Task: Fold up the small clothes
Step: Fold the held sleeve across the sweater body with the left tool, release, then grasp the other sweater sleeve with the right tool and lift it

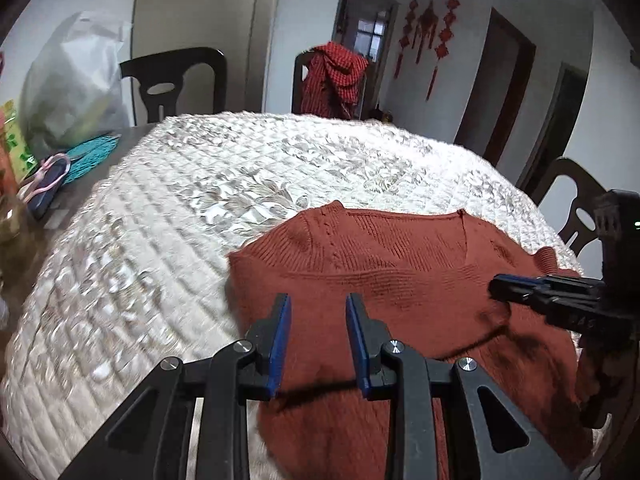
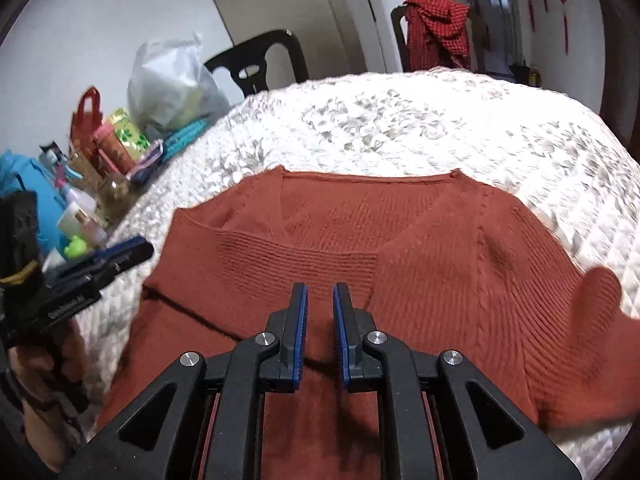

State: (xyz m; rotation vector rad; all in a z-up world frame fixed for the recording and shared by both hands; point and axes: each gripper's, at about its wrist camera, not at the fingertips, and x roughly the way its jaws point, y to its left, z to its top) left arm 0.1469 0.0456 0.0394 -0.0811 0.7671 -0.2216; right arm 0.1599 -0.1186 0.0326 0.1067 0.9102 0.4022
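Observation:
A rust-red knit V-neck sweater lies flat on the white quilted cover, neckline on the far side. A ribbed sleeve end is folded across its chest, and the other sleeve sticks out to the right. My left gripper hovers over the sweater's left edge, open with nothing between its blue pads. My right gripper hangs just above the sweater's middle. Its pads stand a narrow gap apart, and only the fabric below shows through the gap.
The quilted cover spreads over a round table. A plastic bag, turquoise cord and bottles crowd its left edge. Dark chairs stand around it, one draped with a red checked garment.

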